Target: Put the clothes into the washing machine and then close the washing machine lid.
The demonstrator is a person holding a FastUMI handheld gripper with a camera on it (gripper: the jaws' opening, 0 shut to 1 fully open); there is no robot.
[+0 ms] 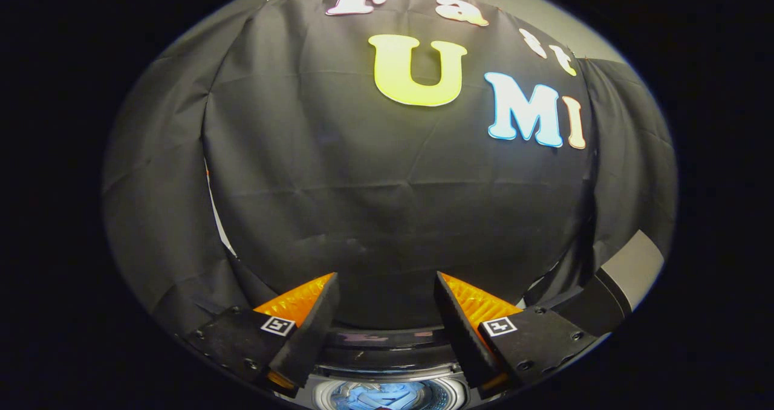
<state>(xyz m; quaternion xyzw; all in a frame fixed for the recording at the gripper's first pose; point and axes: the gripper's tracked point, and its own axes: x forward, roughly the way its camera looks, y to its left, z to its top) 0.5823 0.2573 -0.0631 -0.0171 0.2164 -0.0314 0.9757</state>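
We hold the gripper point(384, 283) spread wide, pinching nothing. Below its fingers point(314, 331) we see the washing machine point(387, 361), blue clothes point(387, 396) inside.

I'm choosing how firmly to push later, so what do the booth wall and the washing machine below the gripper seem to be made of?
The booth wall looks like thin matte black cloth: it shows creases and hanging folds. The washing machine, seen between and beneath the open gripper fingers, looks like glossy dark plastic or glass, since it mirrors the wall; its drum rim looks like shiny metal, though that is uncertain.
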